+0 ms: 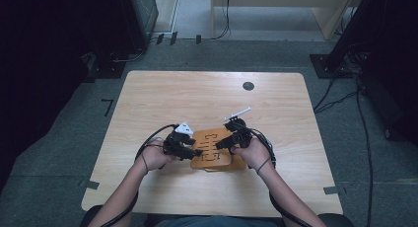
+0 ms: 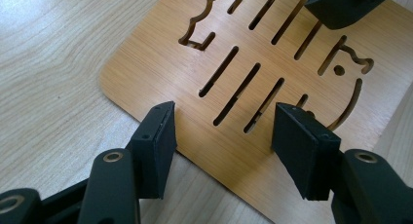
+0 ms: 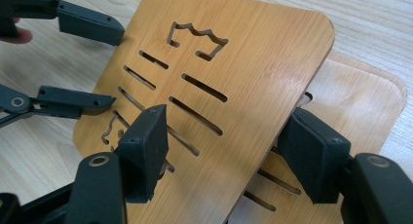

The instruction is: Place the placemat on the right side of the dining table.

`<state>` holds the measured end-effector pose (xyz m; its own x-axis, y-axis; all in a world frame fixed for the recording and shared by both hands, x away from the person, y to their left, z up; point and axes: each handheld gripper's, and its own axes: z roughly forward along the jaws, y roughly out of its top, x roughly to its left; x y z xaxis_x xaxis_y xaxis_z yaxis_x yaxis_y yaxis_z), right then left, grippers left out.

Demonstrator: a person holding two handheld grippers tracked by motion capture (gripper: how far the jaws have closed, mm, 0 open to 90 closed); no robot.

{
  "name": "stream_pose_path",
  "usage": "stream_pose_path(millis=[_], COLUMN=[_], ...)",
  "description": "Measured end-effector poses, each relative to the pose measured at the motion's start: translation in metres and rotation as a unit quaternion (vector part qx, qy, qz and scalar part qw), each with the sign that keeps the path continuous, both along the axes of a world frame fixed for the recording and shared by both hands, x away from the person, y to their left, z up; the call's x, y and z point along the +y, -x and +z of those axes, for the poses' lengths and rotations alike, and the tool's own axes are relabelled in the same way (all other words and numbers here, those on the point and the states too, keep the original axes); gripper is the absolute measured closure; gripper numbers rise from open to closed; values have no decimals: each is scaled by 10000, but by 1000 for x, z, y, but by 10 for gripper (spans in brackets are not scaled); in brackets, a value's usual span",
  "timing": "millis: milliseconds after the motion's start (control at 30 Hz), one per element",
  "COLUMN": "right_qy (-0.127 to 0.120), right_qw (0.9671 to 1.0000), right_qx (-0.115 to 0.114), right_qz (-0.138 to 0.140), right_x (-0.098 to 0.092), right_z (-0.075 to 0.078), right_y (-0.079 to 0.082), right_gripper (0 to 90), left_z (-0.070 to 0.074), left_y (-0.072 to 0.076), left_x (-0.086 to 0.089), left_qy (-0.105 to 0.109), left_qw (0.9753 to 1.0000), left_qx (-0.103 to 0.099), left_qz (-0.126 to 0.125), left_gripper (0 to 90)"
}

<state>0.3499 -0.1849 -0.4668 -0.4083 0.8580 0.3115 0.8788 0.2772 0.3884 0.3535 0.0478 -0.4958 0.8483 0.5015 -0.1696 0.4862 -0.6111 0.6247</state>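
Observation:
Two thin bamboo boards with slots and crown-shaped cutouts lie stacked near the table's front. The upper board (image 3: 253, 63) is tilted up over the lower board (image 3: 355, 97). My right gripper (image 3: 224, 151) is open, one jaw over the upper board's face and the other at its raised edge, above the lower board. My left gripper (image 2: 224, 136) is open with its jaws over the near edge of the slotted board (image 2: 160, 63). From above, the left gripper (image 1: 197, 152) and right gripper (image 1: 220, 144) meet at the boards (image 1: 212, 150) from either side.
The light wooden table (image 1: 197, 94) has a black round grommet (image 1: 248, 86) at the back right. Cables trail from both hands toward the front edge. Dark stands and more cables sit on the grey floor around the table.

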Motion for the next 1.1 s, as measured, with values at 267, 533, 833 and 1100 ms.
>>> stream_pose_path(millis=[267, 533, 833, 1100], right_qy=[-15, -59, -93, -88], right_qw=[10000, 9998, 9997, 9993], right_qx=[-2, -117, -173, -218], right_qz=[14, 132, 174, 292], right_x=[2, 6, 11, 18], right_z=[10, 27, 42, 56], right_y=[1, 4, 5, 7], right_gripper=[360, 358, 354, 350], left_z=[1, 4, 7, 8], left_y=[-1, -2, -2, -3], left_x=[1, 2, 2, 3], left_qy=[116, 217, 290, 326], left_qw=[9998, 9996, 9994, 9993], left_qx=[123, 65, 74, 61], left_qz=[88, 145, 157, 192], left_gripper=[402, 413, 412, 416])
